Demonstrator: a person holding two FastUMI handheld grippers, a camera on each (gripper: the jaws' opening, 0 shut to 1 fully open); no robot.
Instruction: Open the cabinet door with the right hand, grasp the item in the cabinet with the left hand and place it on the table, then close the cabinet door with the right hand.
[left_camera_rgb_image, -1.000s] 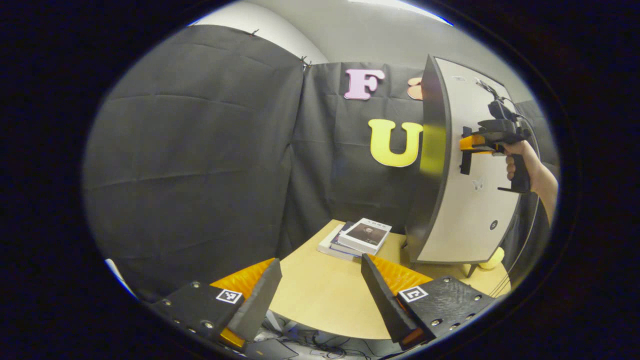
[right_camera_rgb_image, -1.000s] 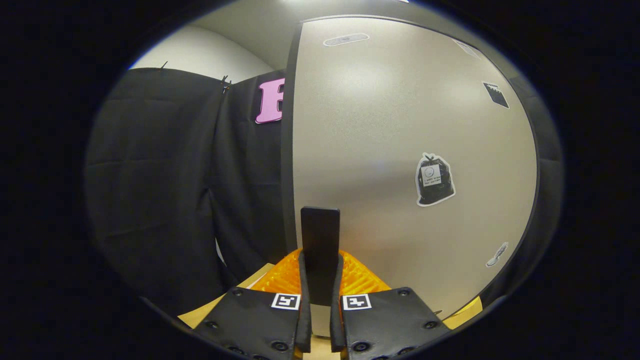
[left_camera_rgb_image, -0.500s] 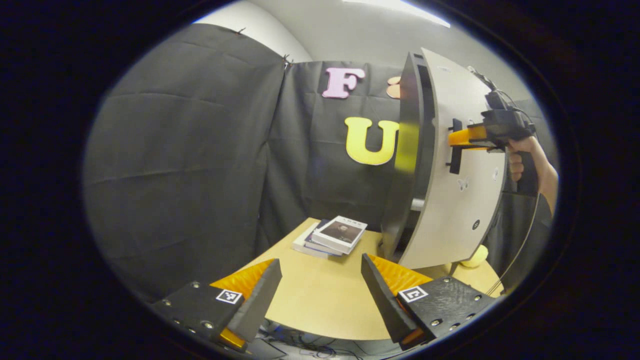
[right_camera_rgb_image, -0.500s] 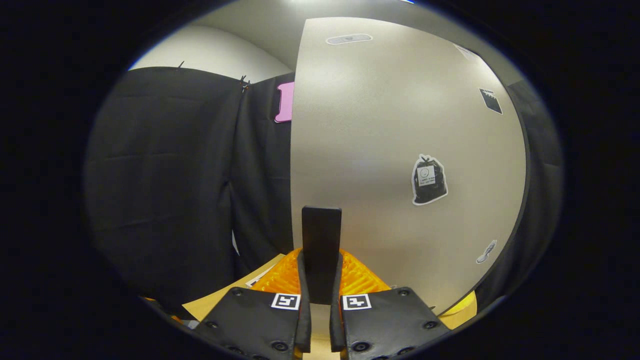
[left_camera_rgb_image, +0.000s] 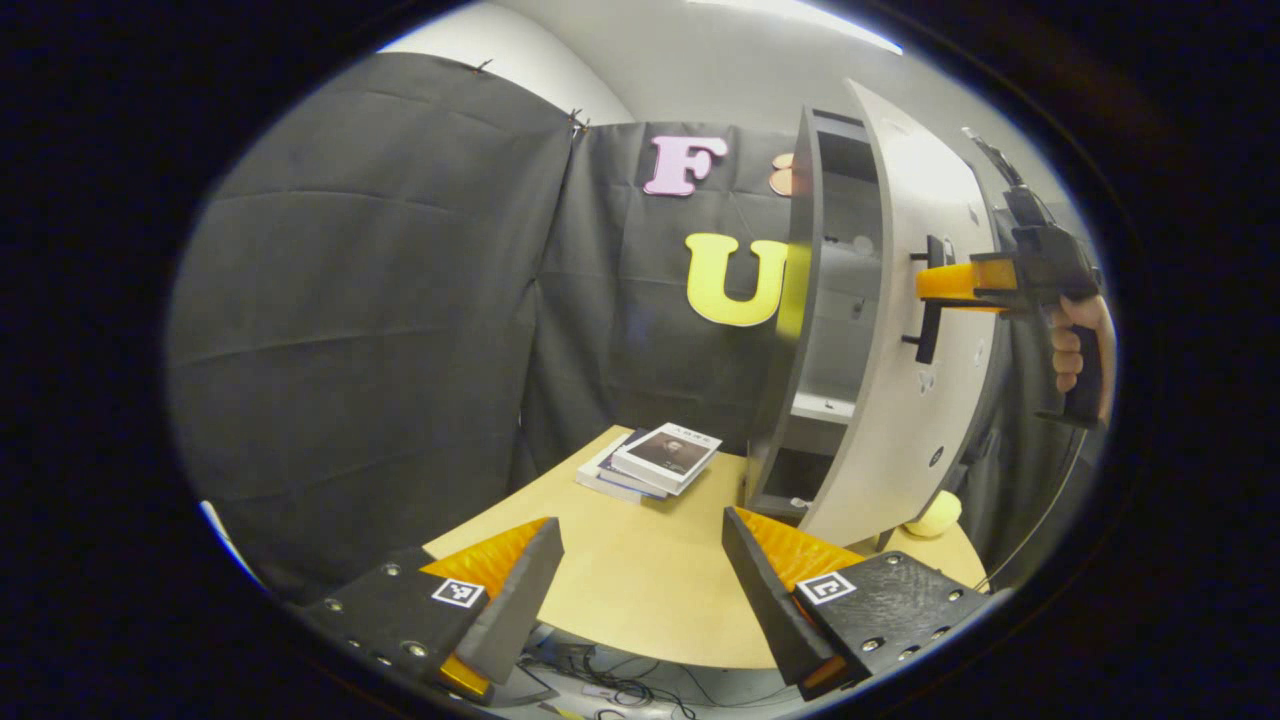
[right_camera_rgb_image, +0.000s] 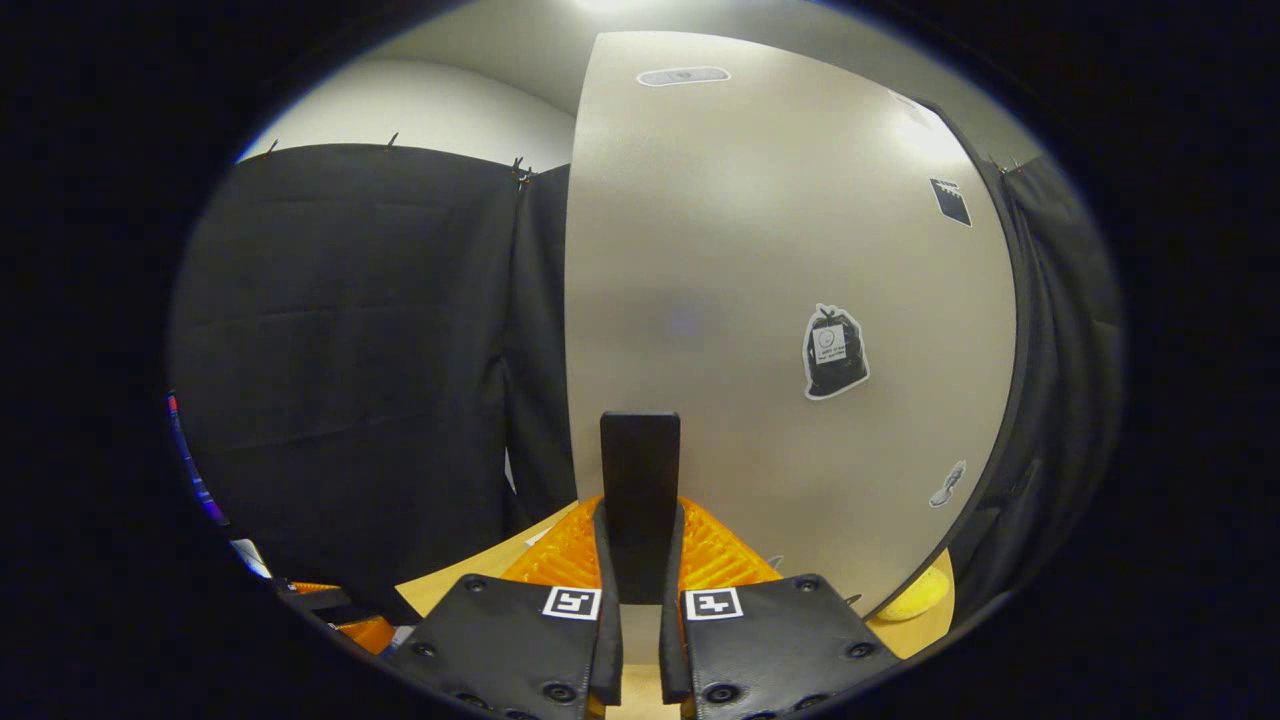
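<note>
Because the right gripper (right_camera_rgb_image: 640, 560) was clamped on the handle (right_camera_rgb_image: 640, 490), the door (left_camera_rgb_image: 900, 330) stood ajar at right; the left gripper (left_camera_rgb_image: 640, 580) waited spread, low over the table (left_camera_rgb_image: 640, 590).

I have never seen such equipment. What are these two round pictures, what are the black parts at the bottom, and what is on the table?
A person holds one hand-held gripper in each hand; each carries a camera looking forward along its own two fingers, which are the black parts at the bottom.

In the left gripper view, the left gripper is open and holds nothing, above a wooden table. On the table lie a stack of books, a grey cabinet and a yellow round object. Farther off, a hand holds the right gripper at the door.

In the right gripper view, the right gripper is shut on the black handle of the cabinet door, which stands partly open.
</note>
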